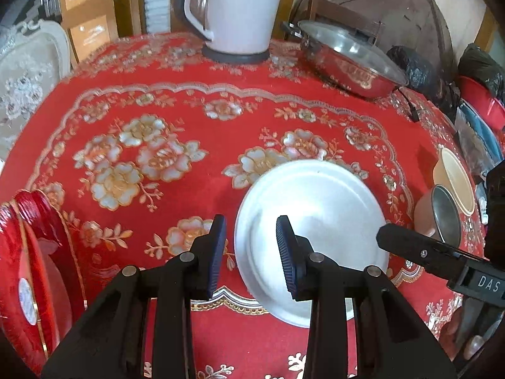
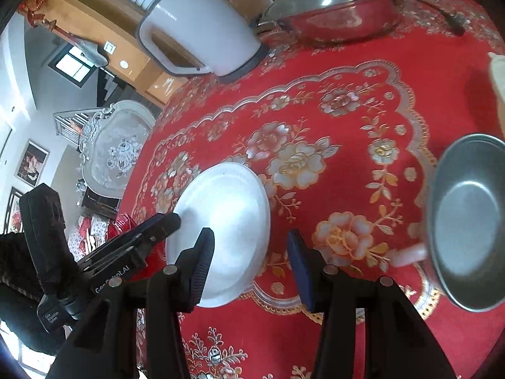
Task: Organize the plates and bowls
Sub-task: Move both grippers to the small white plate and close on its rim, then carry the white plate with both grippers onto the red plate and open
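"DAS" marks the right gripper; "Data Acquisition System" the left gripper.

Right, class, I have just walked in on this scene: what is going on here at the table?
A person holds a gripper in each hand over a round table with a red floral tablecloth. The left gripper and the right gripper are both open and empty, and both point at a round white plate lying flat on the cloth. Beside the plate stands a small steel-lined bowl with a handle. A lidded steel pan and a white electric kettle stand at the back. Nothing has been picked up yet.
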{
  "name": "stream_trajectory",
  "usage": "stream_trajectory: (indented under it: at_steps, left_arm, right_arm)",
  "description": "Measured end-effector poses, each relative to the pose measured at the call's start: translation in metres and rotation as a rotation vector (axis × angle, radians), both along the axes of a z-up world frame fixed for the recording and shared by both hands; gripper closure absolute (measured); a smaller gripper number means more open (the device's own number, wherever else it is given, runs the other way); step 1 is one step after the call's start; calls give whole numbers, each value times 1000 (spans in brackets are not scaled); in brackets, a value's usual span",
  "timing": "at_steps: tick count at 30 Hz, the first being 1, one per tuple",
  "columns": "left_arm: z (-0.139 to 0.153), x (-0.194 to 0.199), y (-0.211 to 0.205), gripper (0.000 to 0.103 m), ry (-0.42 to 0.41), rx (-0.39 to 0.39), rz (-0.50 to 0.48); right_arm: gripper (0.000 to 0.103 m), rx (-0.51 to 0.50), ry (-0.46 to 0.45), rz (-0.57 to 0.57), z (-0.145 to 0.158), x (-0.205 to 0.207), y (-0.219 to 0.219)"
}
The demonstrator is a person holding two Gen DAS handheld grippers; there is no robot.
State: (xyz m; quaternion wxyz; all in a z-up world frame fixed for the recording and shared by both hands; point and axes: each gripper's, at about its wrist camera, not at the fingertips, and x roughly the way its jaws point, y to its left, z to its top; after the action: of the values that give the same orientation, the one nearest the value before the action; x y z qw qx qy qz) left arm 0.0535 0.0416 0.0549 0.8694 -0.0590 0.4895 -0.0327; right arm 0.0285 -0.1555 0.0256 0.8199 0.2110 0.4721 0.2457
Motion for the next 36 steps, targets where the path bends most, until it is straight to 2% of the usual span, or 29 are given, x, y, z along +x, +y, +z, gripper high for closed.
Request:
stream_trajectory:
  at_steps: [12, 23, 25, 27, 31, 32, 36]
  left_arm:
    - [-16, 9, -6, 71, 37, 6, -17]
    - [-23, 7, -14, 71, 36, 65, -50]
    - [-24, 6, -16, 75, 28, 76, -56]
    - [-26, 6, -17, 82, 31, 83, -63]
    - [-30, 5, -20, 84, 35, 89, -79]
    - [-30, 4, -21, 84, 30, 95, -81]
    - [-27, 4, -22, 85, 22, 95, -86]
  right_arm:
    - [55, -19, 2, 7, -6, 5, 3]
    - [56, -55, -46, 37, -5, 3, 9]
    - [56, -52, -54, 47, -5, 3, 9]
    - [59, -57, -56, 61, -8, 3, 10]
    - [64, -74, -50, 59, -15, 4, 9]
    - [70, -77, -47, 64, -17, 4, 10]
    - [73, -117, -61, 74, -16, 0, 16]
